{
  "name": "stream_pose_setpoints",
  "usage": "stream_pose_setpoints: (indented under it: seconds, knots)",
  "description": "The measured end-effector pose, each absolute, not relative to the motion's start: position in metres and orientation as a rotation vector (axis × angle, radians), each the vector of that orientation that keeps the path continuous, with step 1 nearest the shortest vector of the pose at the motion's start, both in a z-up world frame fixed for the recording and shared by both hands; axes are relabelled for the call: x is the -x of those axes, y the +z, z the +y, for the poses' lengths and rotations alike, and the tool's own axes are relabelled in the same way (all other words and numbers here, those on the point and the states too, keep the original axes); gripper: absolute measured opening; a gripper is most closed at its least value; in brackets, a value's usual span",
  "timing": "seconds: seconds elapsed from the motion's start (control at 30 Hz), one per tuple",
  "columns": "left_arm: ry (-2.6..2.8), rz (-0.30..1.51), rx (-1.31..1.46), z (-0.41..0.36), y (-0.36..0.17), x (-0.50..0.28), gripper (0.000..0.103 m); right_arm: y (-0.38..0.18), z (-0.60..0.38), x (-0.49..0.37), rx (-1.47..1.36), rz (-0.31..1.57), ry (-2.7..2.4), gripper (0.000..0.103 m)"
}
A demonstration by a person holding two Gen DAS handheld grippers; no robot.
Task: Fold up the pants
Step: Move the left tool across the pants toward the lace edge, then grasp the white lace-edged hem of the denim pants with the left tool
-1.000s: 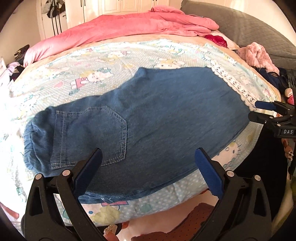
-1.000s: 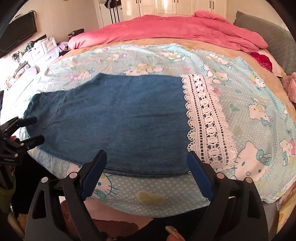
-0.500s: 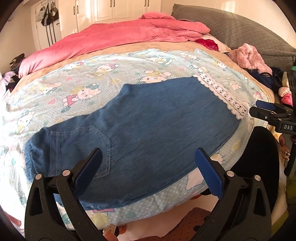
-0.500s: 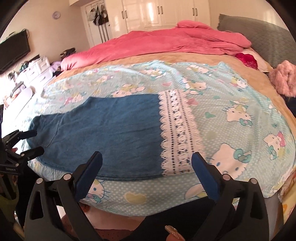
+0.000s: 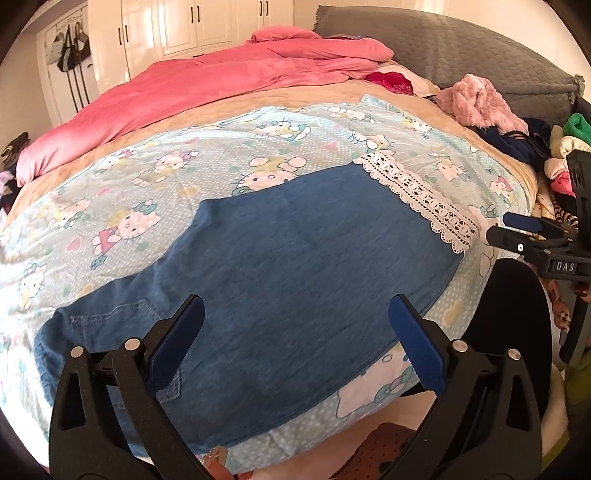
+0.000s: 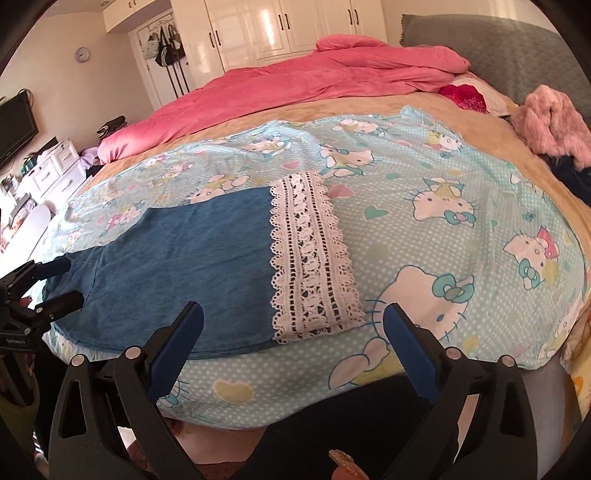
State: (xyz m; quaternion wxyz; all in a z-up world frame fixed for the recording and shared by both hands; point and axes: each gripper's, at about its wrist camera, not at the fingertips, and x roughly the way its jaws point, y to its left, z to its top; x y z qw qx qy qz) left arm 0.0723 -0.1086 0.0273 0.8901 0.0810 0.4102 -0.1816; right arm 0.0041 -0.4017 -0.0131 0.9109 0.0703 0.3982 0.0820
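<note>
Blue denim pants (image 5: pixel 295 258) lie flat, folded lengthwise, on the cartoon-cat bed sheet (image 5: pixel 166 206). Their back pocket end is toward the left, and the white lace hem (image 6: pixel 310 254) is at the right end. My left gripper (image 5: pixel 295 306) hovers open over the near edge of the pants by the pocket, with nothing between its fingers. My right gripper (image 6: pixel 293 313) hovers open over the near edge by the lace hem, holding nothing. Each gripper also shows at the side of the other's view: the right gripper (image 5: pixel 524 232) and the left gripper (image 6: pixel 55 280).
A pink duvet (image 5: pixel 207 74) is bunched along the far side of the bed. A grey headboard cushion (image 5: pixel 461 48) and a pile of clothes with a pink fluffy garment (image 5: pixel 480 99) sit at the right. White wardrobes (image 6: pixel 280 26) and drawers (image 6: pixel 55 166) stand beyond.
Both grippers have drawn back and a little up from the pants, which now look smaller and farther off. Both views have rolled. The right jaws stand slightly wider.
</note>
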Motion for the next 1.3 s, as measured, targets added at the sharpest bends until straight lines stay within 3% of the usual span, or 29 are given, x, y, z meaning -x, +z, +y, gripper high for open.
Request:
stream_pose_setpoints:
  seconds: [0.43,1.3]
  knots:
    - [-0.415,0.833,-0.247,-0.144,0.035,-0.115,0.094,-0.03,-0.415,-0.014,-0.226,0.855,0.146,0.097]
    - [-0.594,0.972,-0.302,-0.236,-0.02,-0.277,0.094,-0.058,-0.421,-0.045,-0.375,0.922,0.103,0.097]
